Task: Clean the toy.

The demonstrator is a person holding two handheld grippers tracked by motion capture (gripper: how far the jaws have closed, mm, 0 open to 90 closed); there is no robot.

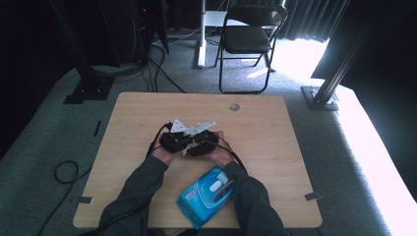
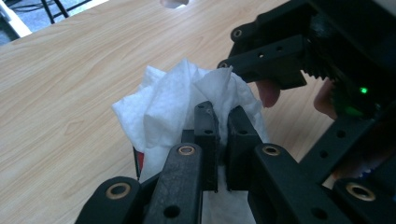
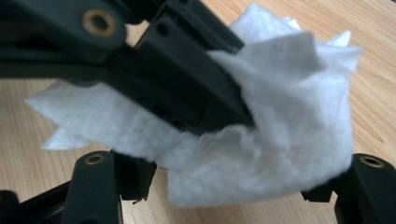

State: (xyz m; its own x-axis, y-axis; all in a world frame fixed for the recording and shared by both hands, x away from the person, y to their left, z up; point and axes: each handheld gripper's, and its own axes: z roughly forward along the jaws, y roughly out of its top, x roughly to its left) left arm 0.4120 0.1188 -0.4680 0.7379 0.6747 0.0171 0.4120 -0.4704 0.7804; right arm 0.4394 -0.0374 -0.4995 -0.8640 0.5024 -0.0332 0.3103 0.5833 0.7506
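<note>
Near the lower centre of the high view, a blue wipe packet [image 1: 206,195] lies on the wooden table [image 1: 275,142] between my forearms. Beyond it, at the frame's centre, my left gripper [image 1: 173,141] and right gripper [image 1: 202,145] meet tip to tip. In the left gripper view my left gripper [image 2: 223,133] is clenched on a crumpled white wipe [image 2: 163,105], which bulges toward the upper left. In the right gripper view the wipe [image 3: 289,121] drapes across the centre and right, lying between my right gripper's spread jaws; whether they press on it I cannot tell. A folding chair [image 1: 251,39] stands at the top.
</note>
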